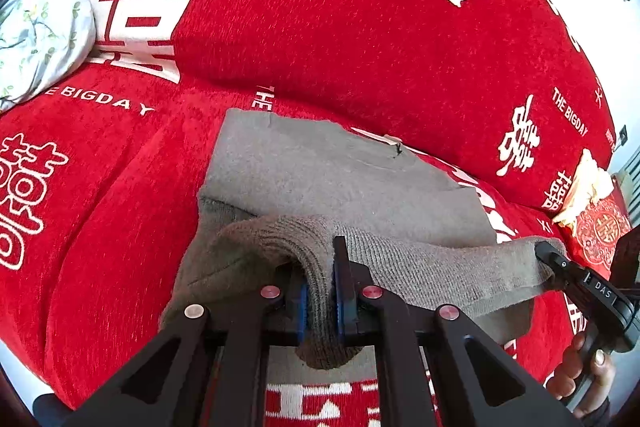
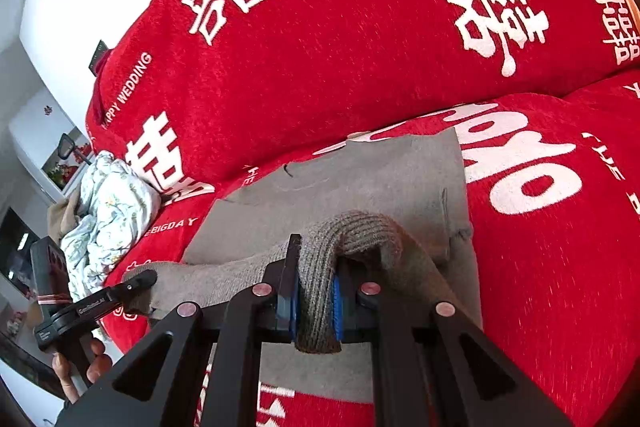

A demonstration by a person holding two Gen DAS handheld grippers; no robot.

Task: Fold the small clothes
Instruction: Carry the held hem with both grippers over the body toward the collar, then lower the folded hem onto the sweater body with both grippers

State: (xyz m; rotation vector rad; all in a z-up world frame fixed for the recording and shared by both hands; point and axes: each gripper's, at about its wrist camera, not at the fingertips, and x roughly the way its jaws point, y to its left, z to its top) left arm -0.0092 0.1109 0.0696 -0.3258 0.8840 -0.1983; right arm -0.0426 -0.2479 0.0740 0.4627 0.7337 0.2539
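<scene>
Probably a home: red wedding-print sofa cover (image 1: 320, 27), floral bedding (image 1: 40, 27).

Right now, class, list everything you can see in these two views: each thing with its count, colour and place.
grey knitted garment: one, grey, spread on the red cover, near edge lifted.
red cover: one, red with white lettering, over seat and backrest.
floral cloth bundle: one, pale blue with green sprigs, at one end of the seat.
patterned red cushion: one, red with pale ornament, at the other end.
left tongs: one, black with blue pads, shut on the garment's ribbed edge.
right tongs: one, same colours, shut on that edge.
hand: one, on the right tongs' handle.
</scene>
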